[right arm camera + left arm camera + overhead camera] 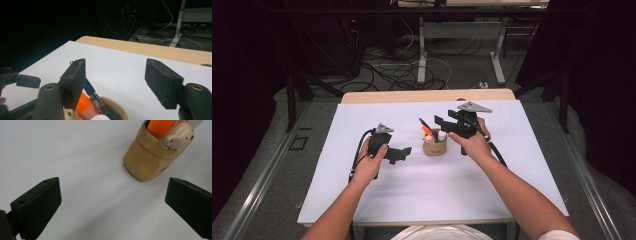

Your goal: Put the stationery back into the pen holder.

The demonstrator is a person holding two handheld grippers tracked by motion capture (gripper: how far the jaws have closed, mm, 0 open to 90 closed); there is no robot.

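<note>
Right hand (474,145) holds the right gripper (443,121) raised just above the tan cup (434,147) near the table (377,205) centre, jaws parted, nothing between them. A blue pen (93,94) and an orange item, possibly a marker, stand in the cup. Left gripper (404,152) rests low just left of the cup, jaws wide apart and empty, forearm extended from the near edge.

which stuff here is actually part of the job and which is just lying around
In the job:
tan cup
orange marker and blue pen standing in it
right gripper, jaws open above the cup
left gripper, open beside it

Just around:
cables on the floor
desk legs behind the table
</note>
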